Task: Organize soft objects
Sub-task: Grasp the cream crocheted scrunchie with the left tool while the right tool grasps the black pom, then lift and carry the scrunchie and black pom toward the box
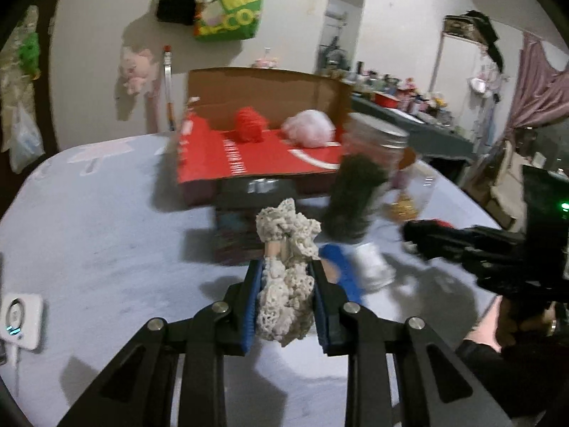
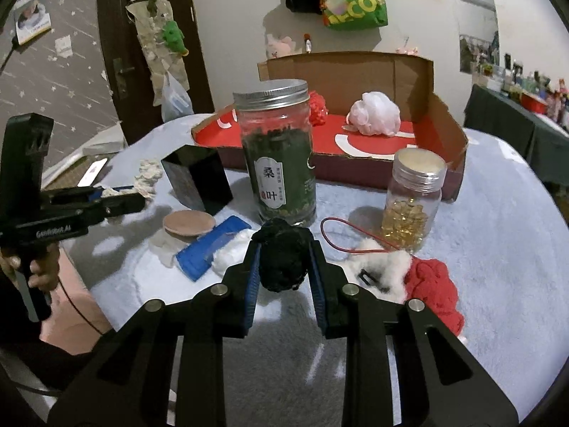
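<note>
Two puffs, red mesh (image 2: 317,106) and pale pink (image 2: 374,113), already sit in the open cardboard box (image 2: 444,121), upper centre. The left gripper (image 1: 286,286) clamps a cream lacy scrunchie (image 1: 284,295) and the right gripper (image 2: 284,263) a black fuzzy ball (image 2: 282,259). A red cloth (image 2: 435,284) and white fluff (image 2: 386,261) wait lower right.

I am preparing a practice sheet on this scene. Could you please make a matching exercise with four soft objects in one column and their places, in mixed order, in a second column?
Objects
1. cream lace piece
2. black fuzzy ball
3. pink mesh puff
4. red cloth

Places
A. lying on the blue table cover, beside white stuffing
B. between the pads of the left gripper
C. inside the red cardboard box
D. between the pads of the right gripper

Pairs: 1-B, 2-D, 3-C, 4-A
</note>
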The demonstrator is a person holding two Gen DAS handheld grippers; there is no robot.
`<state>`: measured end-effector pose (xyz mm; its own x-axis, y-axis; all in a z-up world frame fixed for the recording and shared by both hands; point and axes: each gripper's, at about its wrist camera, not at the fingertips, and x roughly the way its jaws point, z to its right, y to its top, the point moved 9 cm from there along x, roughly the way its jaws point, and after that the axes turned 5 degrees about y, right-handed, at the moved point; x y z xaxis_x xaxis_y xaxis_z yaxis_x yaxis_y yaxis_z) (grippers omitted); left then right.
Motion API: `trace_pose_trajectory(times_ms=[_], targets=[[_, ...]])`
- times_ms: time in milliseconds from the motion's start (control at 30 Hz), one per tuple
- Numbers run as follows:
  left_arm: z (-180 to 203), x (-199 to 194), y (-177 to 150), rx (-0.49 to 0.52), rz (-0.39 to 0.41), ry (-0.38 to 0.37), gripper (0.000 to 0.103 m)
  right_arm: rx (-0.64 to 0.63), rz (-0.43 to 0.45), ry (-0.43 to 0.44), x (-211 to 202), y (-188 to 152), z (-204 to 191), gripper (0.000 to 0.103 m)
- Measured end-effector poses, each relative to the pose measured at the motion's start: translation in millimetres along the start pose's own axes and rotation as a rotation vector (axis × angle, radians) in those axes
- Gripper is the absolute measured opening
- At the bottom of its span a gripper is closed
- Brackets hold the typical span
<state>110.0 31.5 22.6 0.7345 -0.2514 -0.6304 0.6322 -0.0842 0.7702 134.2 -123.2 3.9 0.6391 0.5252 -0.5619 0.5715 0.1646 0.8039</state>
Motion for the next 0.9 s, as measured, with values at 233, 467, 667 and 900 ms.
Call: trace_pose_trajectory(times_ms=[233,467,667,900], targets=[[49.0,31.4,10.1,0.053,-0.037,-0.114,0.028,0.020,-0.016,0.044,5.3,2.5,3.9,0.025],[64.2,47.1,10.8,0.059,-0.076,-0.146,0.028,0.032,-0.034,0.065,10.4,3.0,6.4,0.025],[61.9,48.9,7.8,0.061,-0.092,-0.144,0.028,0.036,-0.035,0.077,11.8,3.1,6.2,0.025],[59.1,47.6,10.0,0.057,-0.085,-0.140,0.028,0.039,-0.035,0.081,12.1,2.3,6.6,0.025]])
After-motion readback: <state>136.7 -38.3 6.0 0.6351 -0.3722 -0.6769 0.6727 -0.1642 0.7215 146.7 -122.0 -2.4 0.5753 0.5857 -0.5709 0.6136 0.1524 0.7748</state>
